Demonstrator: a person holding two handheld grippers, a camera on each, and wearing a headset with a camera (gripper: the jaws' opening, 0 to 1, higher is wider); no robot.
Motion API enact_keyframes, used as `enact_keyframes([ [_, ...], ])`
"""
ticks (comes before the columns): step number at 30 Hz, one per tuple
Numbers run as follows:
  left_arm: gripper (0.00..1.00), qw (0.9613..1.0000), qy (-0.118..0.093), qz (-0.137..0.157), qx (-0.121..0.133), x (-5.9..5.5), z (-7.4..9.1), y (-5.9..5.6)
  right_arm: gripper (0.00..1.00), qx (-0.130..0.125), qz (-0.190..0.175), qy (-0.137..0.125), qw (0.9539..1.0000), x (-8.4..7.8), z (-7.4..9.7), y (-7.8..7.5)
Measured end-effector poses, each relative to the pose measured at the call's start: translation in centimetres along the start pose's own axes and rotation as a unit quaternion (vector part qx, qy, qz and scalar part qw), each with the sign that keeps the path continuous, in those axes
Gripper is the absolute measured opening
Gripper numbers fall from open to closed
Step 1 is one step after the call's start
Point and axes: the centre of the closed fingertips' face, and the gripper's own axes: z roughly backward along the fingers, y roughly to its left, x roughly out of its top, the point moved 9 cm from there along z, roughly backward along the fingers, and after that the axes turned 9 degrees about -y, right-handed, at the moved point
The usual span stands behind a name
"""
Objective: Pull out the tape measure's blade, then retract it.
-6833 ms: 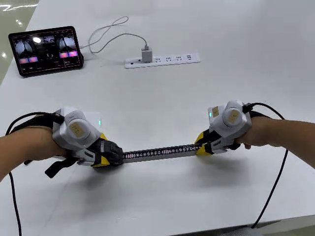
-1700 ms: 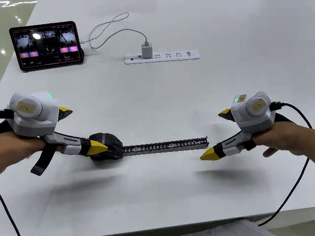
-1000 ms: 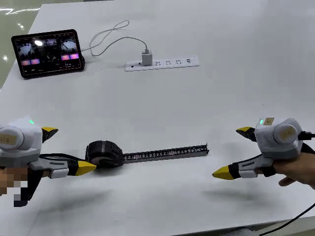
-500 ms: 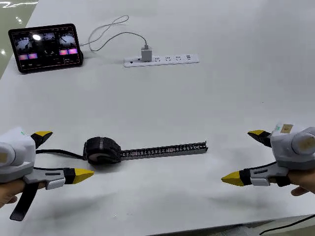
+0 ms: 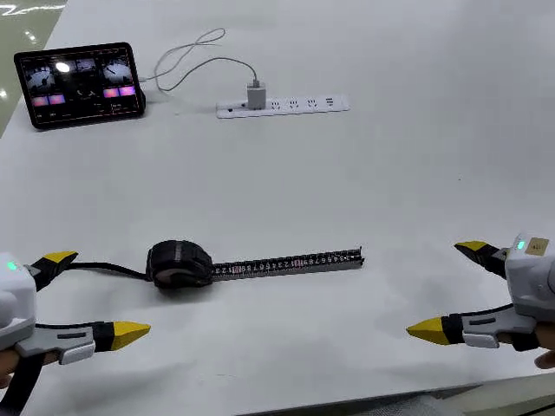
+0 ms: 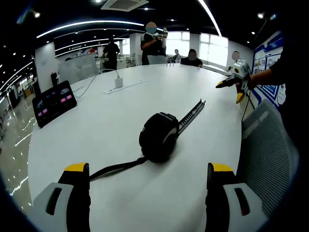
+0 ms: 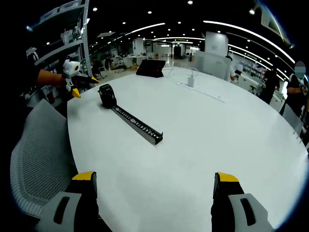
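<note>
The tape measure (image 5: 179, 264) lies on the white table (image 5: 390, 173) between the two grippers and touches neither. Its black case sits to the left, and its blade (image 5: 290, 263) is drawn out flat to the right, ending in a small upturned hook. Pale digits and tick marks run along the blade, with one short red patch near the middle, but the figures are too small to read with any certainty. No brand name can be made out on the case. A thin black strap (image 5: 104, 269) trails from the case toward the left gripper (image 5: 97, 293), whose yellow-tipped jaws stand wide apart and hold nothing. The jaws of the right gripper (image 5: 448, 288) are spread just as wide and are also empty, well apart from the hook. The picture's edges cut off both gripper bodies in the head view. At the far side of the table a tablet (image 5: 80, 84) shows small grey and pink panels, with any writing on it too fine to read. Beside it lies a white power strip (image 5: 286, 105) with a charger (image 5: 257, 94) plugged in and a looping cable (image 5: 186, 56).
</note>
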Motion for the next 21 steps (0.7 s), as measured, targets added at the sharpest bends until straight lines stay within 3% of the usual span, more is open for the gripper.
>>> enact_keyframes([
  [8,0.99,0.9999,0.007,-0.003,0.012,-0.2,1.5,-0.5,0.99,-0.005,-0.003,-0.008,1.0,-0.6,1.2,0.8],
  [21,0.99,0.9996,0.017,0.02,0.013,-2.1,2.4,-1.4,0.99,-0.007,-0.009,0.011,0.9999,-1.9,2.4,1.6],
])
